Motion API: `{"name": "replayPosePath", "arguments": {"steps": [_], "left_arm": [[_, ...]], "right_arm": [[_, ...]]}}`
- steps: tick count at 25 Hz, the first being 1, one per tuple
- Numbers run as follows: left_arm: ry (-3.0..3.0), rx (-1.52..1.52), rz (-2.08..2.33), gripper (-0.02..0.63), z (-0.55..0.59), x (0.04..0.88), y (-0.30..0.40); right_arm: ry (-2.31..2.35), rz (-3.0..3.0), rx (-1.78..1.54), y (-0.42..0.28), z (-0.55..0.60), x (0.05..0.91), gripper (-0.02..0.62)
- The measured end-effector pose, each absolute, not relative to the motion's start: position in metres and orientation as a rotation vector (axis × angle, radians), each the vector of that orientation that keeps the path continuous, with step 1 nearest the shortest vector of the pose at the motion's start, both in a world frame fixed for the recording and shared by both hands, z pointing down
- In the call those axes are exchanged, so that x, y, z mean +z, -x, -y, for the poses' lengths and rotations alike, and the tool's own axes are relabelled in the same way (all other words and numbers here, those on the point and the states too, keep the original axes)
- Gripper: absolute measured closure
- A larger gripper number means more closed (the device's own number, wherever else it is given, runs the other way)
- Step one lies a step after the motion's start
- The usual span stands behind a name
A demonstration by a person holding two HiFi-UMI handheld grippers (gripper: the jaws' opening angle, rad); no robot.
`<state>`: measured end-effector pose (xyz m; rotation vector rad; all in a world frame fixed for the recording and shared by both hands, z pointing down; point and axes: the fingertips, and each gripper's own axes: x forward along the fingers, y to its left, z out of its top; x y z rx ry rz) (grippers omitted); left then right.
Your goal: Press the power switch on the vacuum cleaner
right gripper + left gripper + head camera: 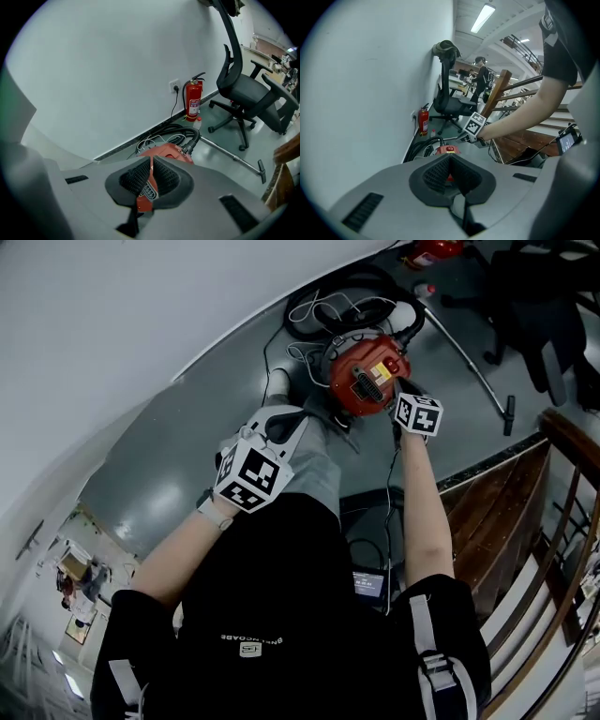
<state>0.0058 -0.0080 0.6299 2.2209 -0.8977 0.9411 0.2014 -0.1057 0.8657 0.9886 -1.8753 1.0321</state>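
Note:
A round red vacuum cleaner (pixel 367 379) stands on the grey floor by the white wall, with its black hose (pixel 323 298) coiled behind it. My right gripper (pixel 401 395) is at the vacuum's right side, close to its body, and its jaws are shut with nothing between them. In the right gripper view the vacuum (pixel 165 152) shows just past the closed pads (pixel 140 176). My left gripper (pixel 281 418) hangs left of the vacuum and short of it, also shut and empty. From the left gripper view the vacuum (pixel 448 150) shows a small red button on top.
A metal wand (pixel 478 362) lies on the floor to the right. A black office chair (pixel 539 306) and a red fire extinguisher (pixel 193 101) stand further back. A wooden stair rail (pixel 572 442) runs along the right. A white cable (pixel 309 357) lies by the vacuum.

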Motion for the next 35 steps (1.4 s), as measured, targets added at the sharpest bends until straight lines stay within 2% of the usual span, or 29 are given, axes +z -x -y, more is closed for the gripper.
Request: {"name": "replayPosePath", "arguments": {"steps": [21, 35], "left_arm": [[-2.074, 0.999, 0.913, 0.592, 0.018, 0.733, 0.009], [-2.048, 0.994, 0.916, 0.592, 0.02, 0.744, 0.001]], "right_arm": [[-0.971, 1.71, 1.019, -0.197, 0.131, 1.002, 0.557], [-0.925, 1.712, 0.968, -0.194, 0.136, 1.014, 0.557]]}}
